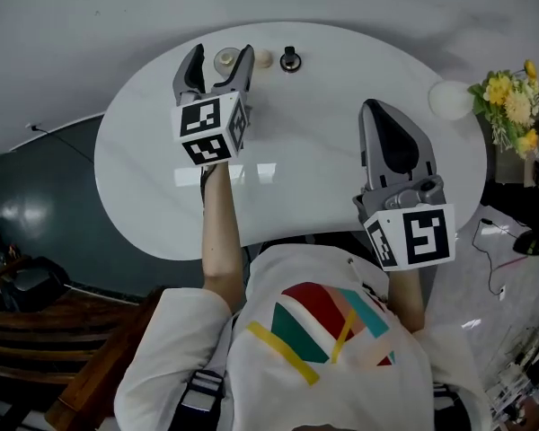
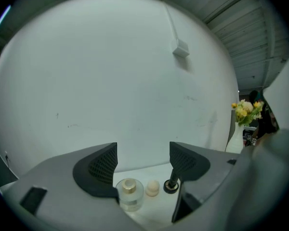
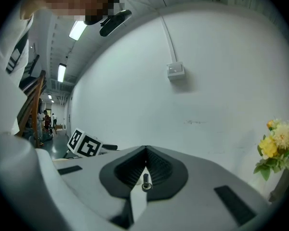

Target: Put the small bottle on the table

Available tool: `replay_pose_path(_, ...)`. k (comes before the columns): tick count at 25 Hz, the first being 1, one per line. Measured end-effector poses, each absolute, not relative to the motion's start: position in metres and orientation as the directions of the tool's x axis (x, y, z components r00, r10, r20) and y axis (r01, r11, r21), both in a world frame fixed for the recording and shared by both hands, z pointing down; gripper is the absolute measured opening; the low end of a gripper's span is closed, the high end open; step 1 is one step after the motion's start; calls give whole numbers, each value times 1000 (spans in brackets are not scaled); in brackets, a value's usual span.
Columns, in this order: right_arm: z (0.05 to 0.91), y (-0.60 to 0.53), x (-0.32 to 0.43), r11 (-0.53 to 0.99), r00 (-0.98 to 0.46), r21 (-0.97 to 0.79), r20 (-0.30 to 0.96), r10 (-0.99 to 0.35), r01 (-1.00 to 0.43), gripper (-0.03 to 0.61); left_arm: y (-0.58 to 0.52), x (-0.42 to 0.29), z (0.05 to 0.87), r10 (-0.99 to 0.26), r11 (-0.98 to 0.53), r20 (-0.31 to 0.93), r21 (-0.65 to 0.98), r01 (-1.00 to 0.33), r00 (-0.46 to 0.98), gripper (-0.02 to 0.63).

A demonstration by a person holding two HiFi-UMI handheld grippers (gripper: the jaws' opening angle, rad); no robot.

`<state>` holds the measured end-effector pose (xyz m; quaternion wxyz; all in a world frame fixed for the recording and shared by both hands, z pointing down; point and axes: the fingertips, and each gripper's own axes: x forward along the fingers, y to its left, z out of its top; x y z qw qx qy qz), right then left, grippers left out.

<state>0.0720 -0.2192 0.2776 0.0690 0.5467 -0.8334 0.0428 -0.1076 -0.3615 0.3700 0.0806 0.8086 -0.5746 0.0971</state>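
Observation:
A small clear bottle [image 1: 225, 60] with a gold cap stands upright on the white oval table [image 1: 162, 178] near its far edge. My left gripper [image 1: 222, 51] is open, with one jaw on each side of the bottle and nothing held. In the left gripper view the bottle [image 2: 129, 193] shows low between the open jaws of the left gripper [image 2: 143, 155], closer to the left jaw. My right gripper [image 1: 371, 108] hovers over the right part of the table, shut and empty. The right gripper view shows the right gripper [image 3: 145, 150] with its jaws pressed together.
A cream ball [image 1: 263, 58] and a black knob-like piece [image 1: 290, 59] sit just right of the bottle. A white vase [image 1: 450, 99] with yellow flowers [image 1: 510, 97] stands at the table's right end. A wall rises behind the table; dark floor lies to the left.

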Motion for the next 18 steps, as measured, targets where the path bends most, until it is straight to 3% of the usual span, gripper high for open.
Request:
replay_pose_path(4, 252, -220, 72, 419, -417, 11, 85, -905, -908, 11, -338, -97, 313, -925, -349, 152, 24, -937, 349, 347)
replay_pose_path(10, 219, -223, 78, 436, -436, 14, -21, -900, -900, 11, -294, -76, 235, -937, -347, -9, -51, -936, 348, 211)
replay_pose_path(15, 207, -223, 77, 462, -462, 18, -63, -884, -887, 11, -251, -63, 194, -945, -292, -123, -97, -952, 302, 33)
replay_pose_path(18, 210, -224, 71, 478, -480, 33, -56, -876, -877, 11, -225, -63, 189, -955, -247, -144, -107, -963, 261, 18)
